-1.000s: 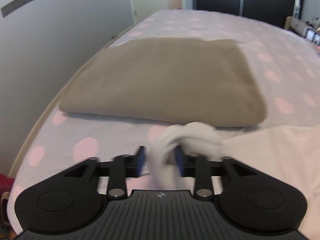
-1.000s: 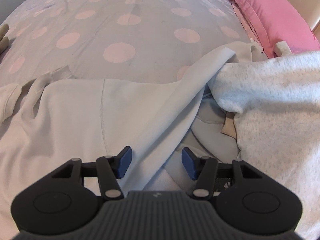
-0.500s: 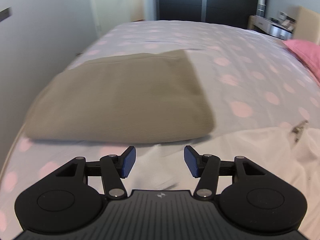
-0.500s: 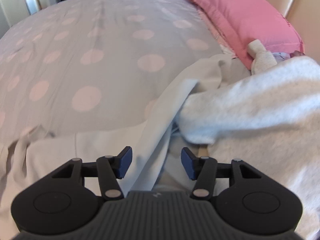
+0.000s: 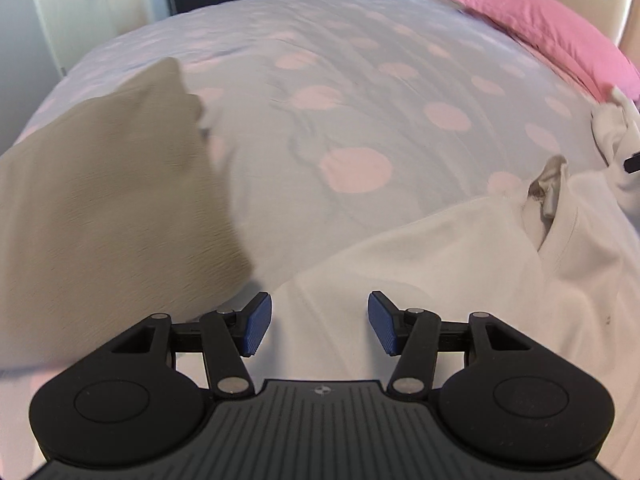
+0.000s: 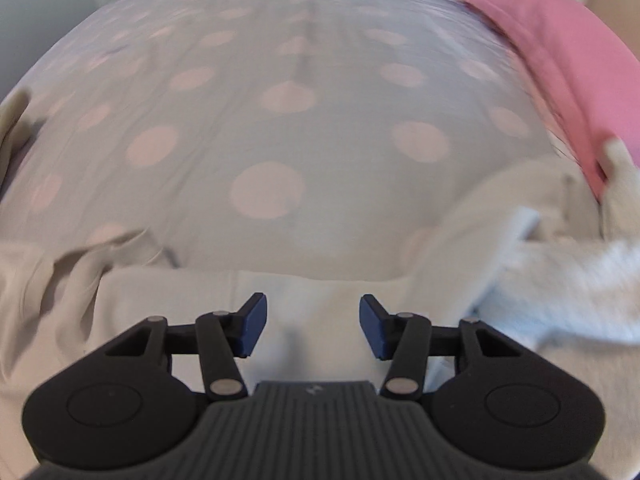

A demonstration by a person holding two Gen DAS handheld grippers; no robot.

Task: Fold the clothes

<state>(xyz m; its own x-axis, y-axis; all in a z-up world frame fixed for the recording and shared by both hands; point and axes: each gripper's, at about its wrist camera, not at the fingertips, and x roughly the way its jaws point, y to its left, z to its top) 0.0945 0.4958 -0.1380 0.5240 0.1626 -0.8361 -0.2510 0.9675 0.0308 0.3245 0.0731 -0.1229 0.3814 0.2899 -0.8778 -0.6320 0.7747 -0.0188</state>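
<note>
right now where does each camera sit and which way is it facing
Left wrist: sits on the left tool, looks over a white shirt across the dotted bed; folded tan cloth at left; open blue fingers show.
Right wrist: sits on the right tool, faces the same way over white cloth; its fingers are open too.
Shared: bed, pink pillow.

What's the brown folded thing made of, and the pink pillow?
The brown folded garment looks like a soft, matte knit, judging by its fine ribbed texture, though blur hides detail. The pink pillow seems covered in smooth woven cloth, probably cotton: matte, lightly creased.
</note>
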